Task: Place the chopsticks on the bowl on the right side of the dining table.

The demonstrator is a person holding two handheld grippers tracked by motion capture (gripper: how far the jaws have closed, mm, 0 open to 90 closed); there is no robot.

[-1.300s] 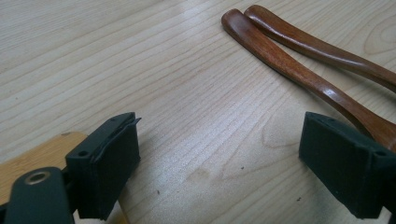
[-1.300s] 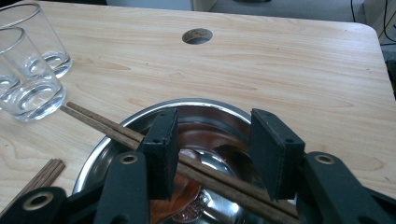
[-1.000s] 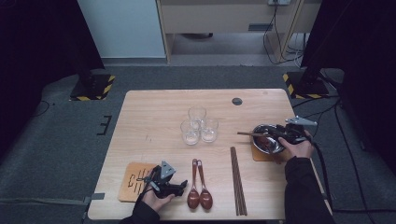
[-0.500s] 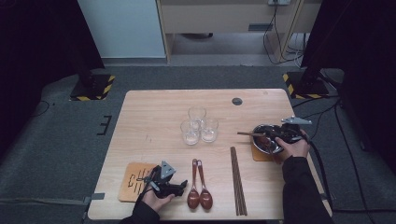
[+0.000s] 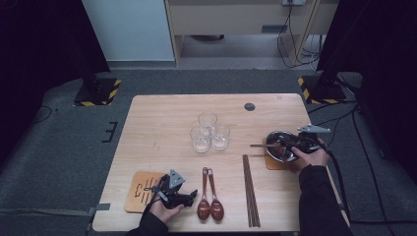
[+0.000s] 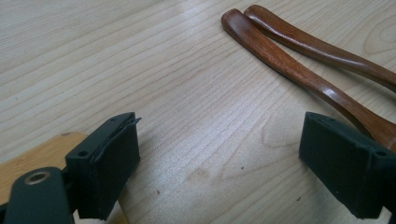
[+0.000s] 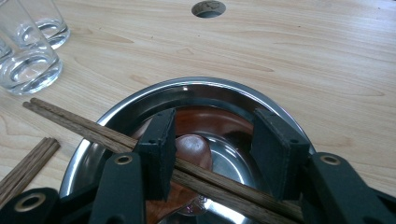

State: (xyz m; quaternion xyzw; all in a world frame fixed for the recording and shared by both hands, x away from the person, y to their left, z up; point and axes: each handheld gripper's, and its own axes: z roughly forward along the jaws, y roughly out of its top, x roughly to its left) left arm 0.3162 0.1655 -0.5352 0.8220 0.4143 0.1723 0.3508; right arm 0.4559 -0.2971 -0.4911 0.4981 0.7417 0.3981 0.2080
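The wooden desk [image 5: 162,123] carries everything. At its right edge a round steel bowl [image 5: 278,146] stands on a wooden coaster [image 5: 270,162]. A pair of wooden chopsticks [image 7: 84,127] lies across the bowl's rim, the tips pointing toward the three drinking glasses [image 5: 209,132] in the middle of the desk. In the right gripper view there is also a brown wooden spoon [image 7: 194,147] at the bottom of the bowl.

The right gripper [image 5: 300,142] hovers over the bowl. Its jaws have just been opening; they stand half apart around the chopsticks, and the pads do not press on them, so I judge this pair is released and rests on the rim by itself.

The left gripper [image 5: 189,196] rests near the front edge, between a second wooden coaster [image 5: 139,191] and two wooden spoons [image 5: 209,199]. Its jaws are wide, with only bare desk between them.

A second pair of chopsticks [image 5: 250,194] lies near the front edge, right of the spoons.

About handling: chopsticks are light, stiff and thin, and they probably roll easily on the smooth steel rim. I would grip both sticks together near the middle, across their length. The bowl seems light and slippery, so a push from the side could shift it off the coaster.
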